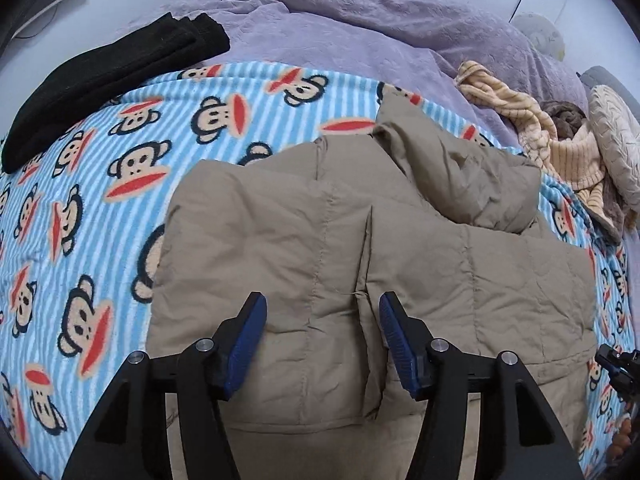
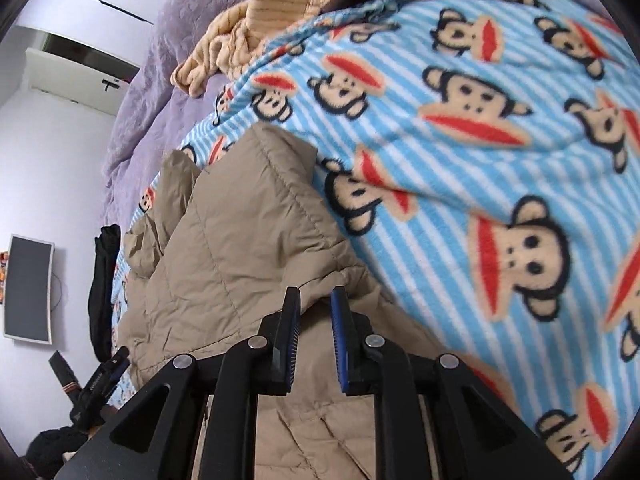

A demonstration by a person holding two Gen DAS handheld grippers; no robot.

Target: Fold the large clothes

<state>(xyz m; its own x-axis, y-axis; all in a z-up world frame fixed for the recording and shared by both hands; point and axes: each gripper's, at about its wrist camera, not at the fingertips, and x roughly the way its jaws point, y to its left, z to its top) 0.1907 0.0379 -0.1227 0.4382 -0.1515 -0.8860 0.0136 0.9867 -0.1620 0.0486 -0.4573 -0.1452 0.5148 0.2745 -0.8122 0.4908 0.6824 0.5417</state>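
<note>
The left tongs [image 1: 322,312] are held spread wide above the jacket [image 1: 360,248], and nothing is gripped between the blue pads [image 1: 246,344]; a vertical seam of the jacket is seen in the gap between them. The jacket, a tan quilted garment, is laid folded on the blanket [image 1: 80,208], which is striped blue and white and printed with monkey faces. The hood [image 1: 460,168] is found ahead of the left tongs and to their right, bunched on top of the jacket body. A black garment [image 1: 116,76] is laid far ahead and to the left of the left tongs, on the blanket's far edge, well apart from the jacket. A purple cover [image 1: 360,24] is spread beyond the blanket, and a heap of cream striped clothes [image 1: 520,120] is seen far ahead to the right. The right tongs [image 2: 316,300] are brought nearly together, with only a narrow gap left between the pads [image 2: 340,344]. A raised edge of the jacket [image 2: 224,248] is seen at the tips; whether the cloth is actually pinched cannot be told, since the fold is partly hidden behind the fingers. In the right wrist view the jacket extends ahead and to the left of the tongs, while bare blanket [image 2: 480,140] is seen ahead and to the right. The other gripper [image 2: 100,380] is visible at the far left, beside the jacket's edge.
</note>
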